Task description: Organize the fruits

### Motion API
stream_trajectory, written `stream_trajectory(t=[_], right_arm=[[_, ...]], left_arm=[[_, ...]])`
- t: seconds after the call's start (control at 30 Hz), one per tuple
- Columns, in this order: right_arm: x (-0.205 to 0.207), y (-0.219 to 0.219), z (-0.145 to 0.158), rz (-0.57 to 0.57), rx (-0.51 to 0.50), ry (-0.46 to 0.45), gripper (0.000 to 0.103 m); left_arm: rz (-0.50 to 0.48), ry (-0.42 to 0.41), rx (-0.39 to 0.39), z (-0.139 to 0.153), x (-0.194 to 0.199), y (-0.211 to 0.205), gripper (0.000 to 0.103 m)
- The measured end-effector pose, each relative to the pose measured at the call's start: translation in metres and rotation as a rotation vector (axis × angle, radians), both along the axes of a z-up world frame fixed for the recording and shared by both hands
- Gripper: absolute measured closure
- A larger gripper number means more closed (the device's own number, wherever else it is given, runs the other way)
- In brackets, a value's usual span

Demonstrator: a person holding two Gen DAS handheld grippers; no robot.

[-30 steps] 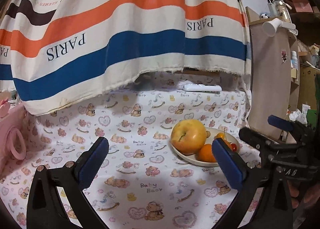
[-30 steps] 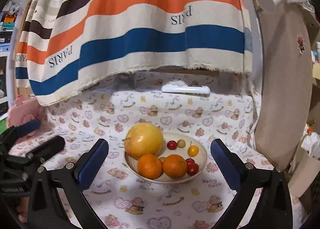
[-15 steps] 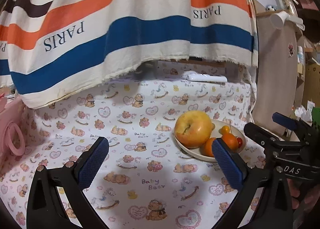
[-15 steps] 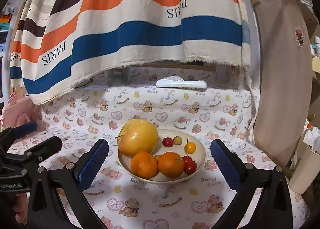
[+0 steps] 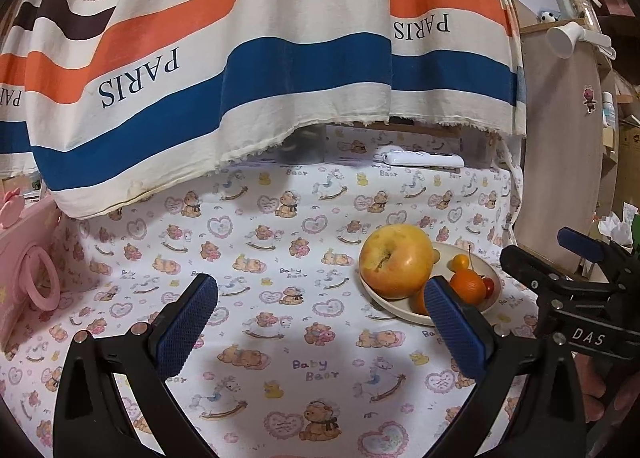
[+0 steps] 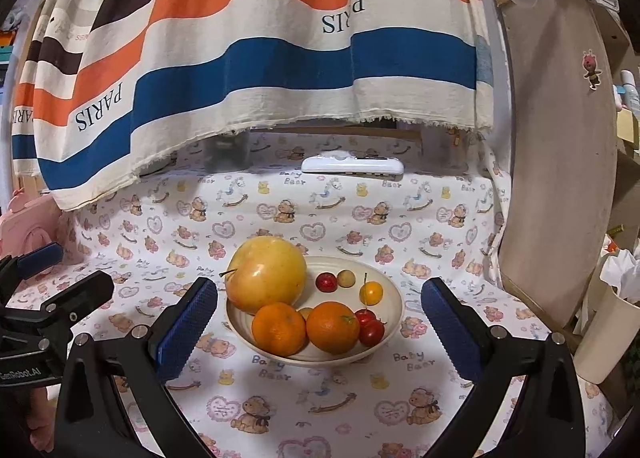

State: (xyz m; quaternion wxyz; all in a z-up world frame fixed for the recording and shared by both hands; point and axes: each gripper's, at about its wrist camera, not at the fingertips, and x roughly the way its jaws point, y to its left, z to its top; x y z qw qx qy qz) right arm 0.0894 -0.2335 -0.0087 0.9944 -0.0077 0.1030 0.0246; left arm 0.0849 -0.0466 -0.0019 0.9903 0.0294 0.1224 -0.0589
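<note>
Large yellow-red apple [image 6: 267, 273] lying tipped on the left side of the cream bowl [image 6: 390, 290], stem axis near level and stem pointing left out past the rim; two oranges [image 6: 279, 328] side by side at the bowl's near edge, small red and yellow cherries [image 6: 326, 282] toward its right and back. Bowl resting on the bear-print cloth [image 6: 328, 398], white remote [image 6: 352, 165] well behind it under the striped fabric [image 6: 240, 57]. Right gripper [image 6: 319, 322] spread wide, empty, straddling the bowl; left gripper [image 5: 320, 322] likewise spread and empty, left of the bowl over bare cloth.

Between the right tongs' open tips: one bowl [image 6: 394, 298] holding one apple [image 6: 266, 274], two oranges [image 6: 278, 328], three red cherries [image 6: 326, 282], two yellow ones [image 6: 371, 292].
</note>
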Motion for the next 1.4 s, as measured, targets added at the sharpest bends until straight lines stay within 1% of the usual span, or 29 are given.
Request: stream_trajectory(t=[1.4], right_arm=[[0.0041, -0.0038, -0.0012, -0.004, 0.0, 0.009, 0.001]], left_arm=[[-0.011, -0.004, 0.007, -0.001, 0.0003, 0.0021, 0.0]])
